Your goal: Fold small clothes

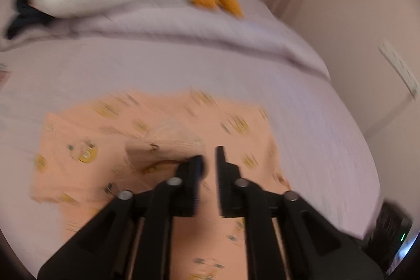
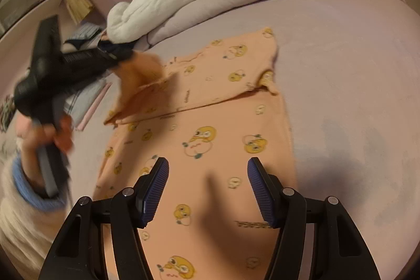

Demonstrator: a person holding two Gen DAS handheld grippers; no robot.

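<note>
A soft peach garment (image 2: 210,133) printed with yellow cartoon faces lies flat mid-bed on the smooth lilac sheet (image 2: 354,85), one flap folded across. The left gripper (image 1: 208,162) is slightly parted, empty; the right gripper (image 2: 207,169), with ribbed blue pads, gapes wide above the cloth.
</note>
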